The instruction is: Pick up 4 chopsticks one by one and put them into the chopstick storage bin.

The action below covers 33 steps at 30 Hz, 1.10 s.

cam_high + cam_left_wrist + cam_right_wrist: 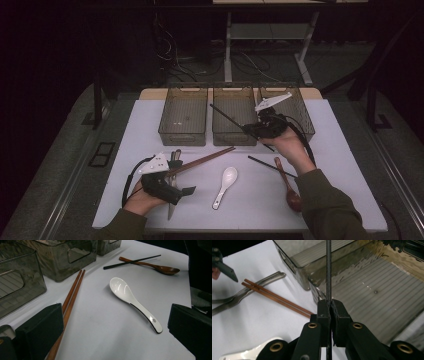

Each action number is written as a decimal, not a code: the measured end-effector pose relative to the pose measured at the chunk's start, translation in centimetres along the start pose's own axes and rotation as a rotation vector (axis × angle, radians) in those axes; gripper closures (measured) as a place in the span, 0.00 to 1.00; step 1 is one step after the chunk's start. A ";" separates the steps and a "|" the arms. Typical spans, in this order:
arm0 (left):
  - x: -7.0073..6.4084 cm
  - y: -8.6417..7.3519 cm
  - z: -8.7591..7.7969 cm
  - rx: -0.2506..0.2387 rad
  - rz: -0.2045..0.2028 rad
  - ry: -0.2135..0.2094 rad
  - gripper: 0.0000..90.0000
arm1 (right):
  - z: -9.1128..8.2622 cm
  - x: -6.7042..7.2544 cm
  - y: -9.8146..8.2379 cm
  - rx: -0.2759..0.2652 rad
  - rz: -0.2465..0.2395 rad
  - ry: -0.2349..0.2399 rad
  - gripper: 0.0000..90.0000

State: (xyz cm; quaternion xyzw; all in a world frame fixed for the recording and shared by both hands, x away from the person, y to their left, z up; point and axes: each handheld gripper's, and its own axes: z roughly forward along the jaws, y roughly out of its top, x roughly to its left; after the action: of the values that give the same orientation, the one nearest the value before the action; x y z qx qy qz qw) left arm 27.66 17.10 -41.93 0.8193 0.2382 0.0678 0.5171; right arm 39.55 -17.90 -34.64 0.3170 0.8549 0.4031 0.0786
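Right gripper point(329, 308) clamped on 1 black chopstick point(328, 270), held above the middle bin point(232, 137) (stick crosses its near wall). Thin pinch: it could pivot, clip the rim, fall outside. Left gripper point(112, 340) unclenched, nothing between its jaws, near the brown chopsticks point(71, 298).

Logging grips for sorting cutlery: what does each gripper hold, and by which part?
The right gripper is shut on a black chopstick, clamped partway along its shaft. The left gripper holds nothing; its jaws stand open.
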 end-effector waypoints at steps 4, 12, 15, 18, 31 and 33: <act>-0.2 0.0 0.1 0.001 0.007 -0.002 0.00 | 1.0 0.1 0.9 0.003 0.006 -0.001 0.95; -0.2 0.0 0.1 0.009 0.012 -0.003 0.00 | 3.1 0.4 2.9 0.025 0.008 -0.007 0.95; -0.2 0.0 0.1 0.009 0.012 -0.004 0.00 | 3.8 0.4 3.6 0.031 0.019 -0.010 0.95; -0.2 0.0 0.1 0.011 0.014 -0.005 0.00 | 4.6 0.5 4.3 0.035 0.011 -0.014 0.95; -0.2 0.0 0.0 0.007 0.016 -0.009 0.00 | 7.9 1.4 7.6 0.017 0.010 0.004 0.95; -0.2 0.0 -0.1 0.003 0.015 -0.010 0.00 | 8.9 1.8 8.4 0.014 0.007 0.008 0.95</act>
State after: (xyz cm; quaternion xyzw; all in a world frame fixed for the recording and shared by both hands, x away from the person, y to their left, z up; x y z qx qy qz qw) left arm 27.48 17.06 -41.85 0.8222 0.2297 0.0671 0.5164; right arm 45.61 -7.13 -34.07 0.3191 0.8569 0.3984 0.0715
